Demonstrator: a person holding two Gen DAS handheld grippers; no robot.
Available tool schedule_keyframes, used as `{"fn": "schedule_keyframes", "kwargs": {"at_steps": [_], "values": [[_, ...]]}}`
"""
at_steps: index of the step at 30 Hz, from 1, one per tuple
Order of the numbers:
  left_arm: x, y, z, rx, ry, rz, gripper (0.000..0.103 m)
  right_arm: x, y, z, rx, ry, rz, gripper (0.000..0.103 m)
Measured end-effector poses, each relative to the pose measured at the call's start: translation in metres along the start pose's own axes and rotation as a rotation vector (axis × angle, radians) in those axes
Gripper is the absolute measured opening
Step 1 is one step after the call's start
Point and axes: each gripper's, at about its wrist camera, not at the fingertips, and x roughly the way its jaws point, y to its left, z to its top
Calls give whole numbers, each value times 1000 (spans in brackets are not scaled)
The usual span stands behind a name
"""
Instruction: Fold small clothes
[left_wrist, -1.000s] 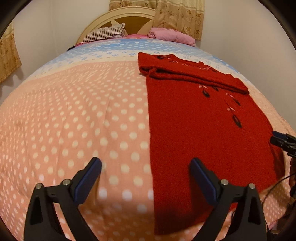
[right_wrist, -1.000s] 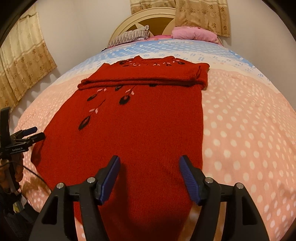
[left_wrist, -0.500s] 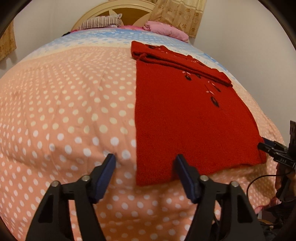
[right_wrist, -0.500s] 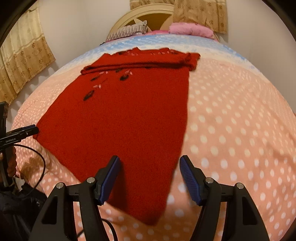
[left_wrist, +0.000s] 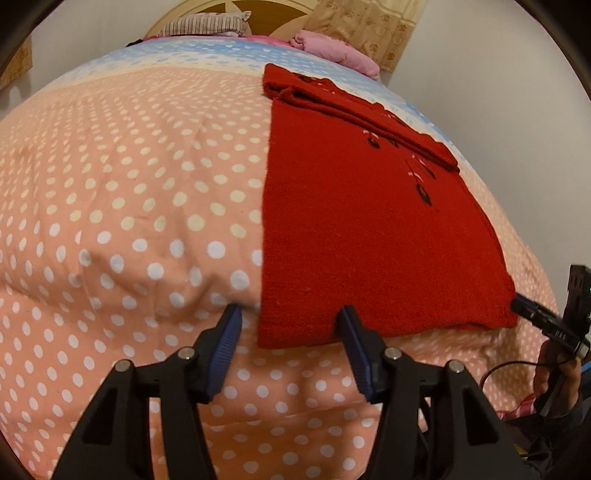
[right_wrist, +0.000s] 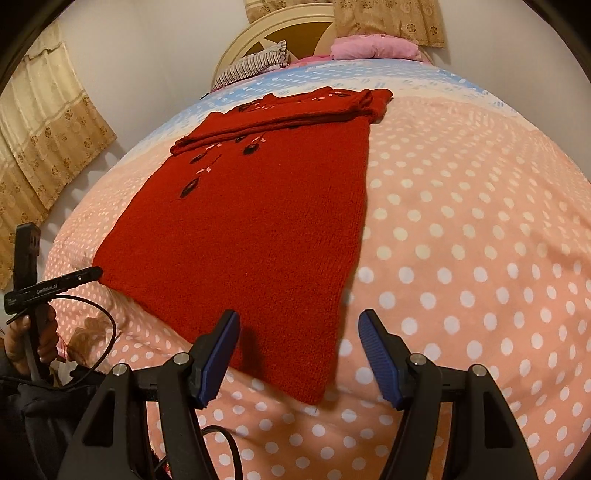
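A red knit sweater (left_wrist: 362, 229) lies flat on the dotted pink bedcover (left_wrist: 129, 206), its sleeves folded across the top near the collar. My left gripper (left_wrist: 290, 317) hovers at the hem's near left corner. Its jaws are closing with that corner between them, and the left pad stands clear of the cloth. In the right wrist view the sweater (right_wrist: 258, 229) spreads ahead. My right gripper (right_wrist: 298, 321) stays open over the hem's near right corner, which lies between the jaws untouched. Each gripper shows at the edge of the other's view, beside the hem.
A striped pillow (right_wrist: 255, 66) and a pink pillow (right_wrist: 373, 48) rest against the cream headboard (right_wrist: 295, 26). Curtains (right_wrist: 48, 140) hang on the left wall. A hand (right_wrist: 33, 339) and a black cable (right_wrist: 107, 332) sit off the bed's near edge.
Both grippers drew back toward the near hem, so the sweater's bottom corners now lie between their jaws. The left jaws narrowed a good deal; the right jaws kept their width.
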Motion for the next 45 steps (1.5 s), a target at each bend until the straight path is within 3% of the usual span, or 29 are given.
{"fn": "schedule_keyframes", "kwargs": {"at_steps": [3, 6, 9, 11, 12, 14, 20, 27, 34, 39, 45], "values": [[-1, -1, -1, 5, -8, -1, 56, -1, -2, -2, 23, 4, 24, 61], [-2, -1, -3, 25, -22, 15, 47, -2, -5, -3, 35, 10, 42, 52], [-5, -5, -3, 50, -31, 31, 35, -1, -7, -6, 59, 31, 89, 38], [-9, -7, -2, 58, -42, 24, 16, 0, -7, -7, 68, 33, 100, 34], [-10, -8, -1, 65, -45, 20, 12, 0, -9, -8, 75, 34, 103, 21], [-15, -10, 1, 76, -53, 10, 9, 0, -14, -9, 103, 35, 129, 6], [-28, -5, 8, 68, -108, -25, 8, -22, -25, -2, 151, -77, 182, 6], [-15, -4, 4, 67, -85, -28, 7, -4, -26, -12, 171, -21, 182, 6], [-21, -7, 5, 80, -116, -73, 7, 0, -32, -17, 198, -2, 225, 6], [-31, 3, 13, 26, -143, -157, 6, -22, -29, -8, 174, -78, 270, 4], [-41, 1, 29, 21, -189, -185, 6, -48, -29, 10, 193, -179, 324, 4]]}}
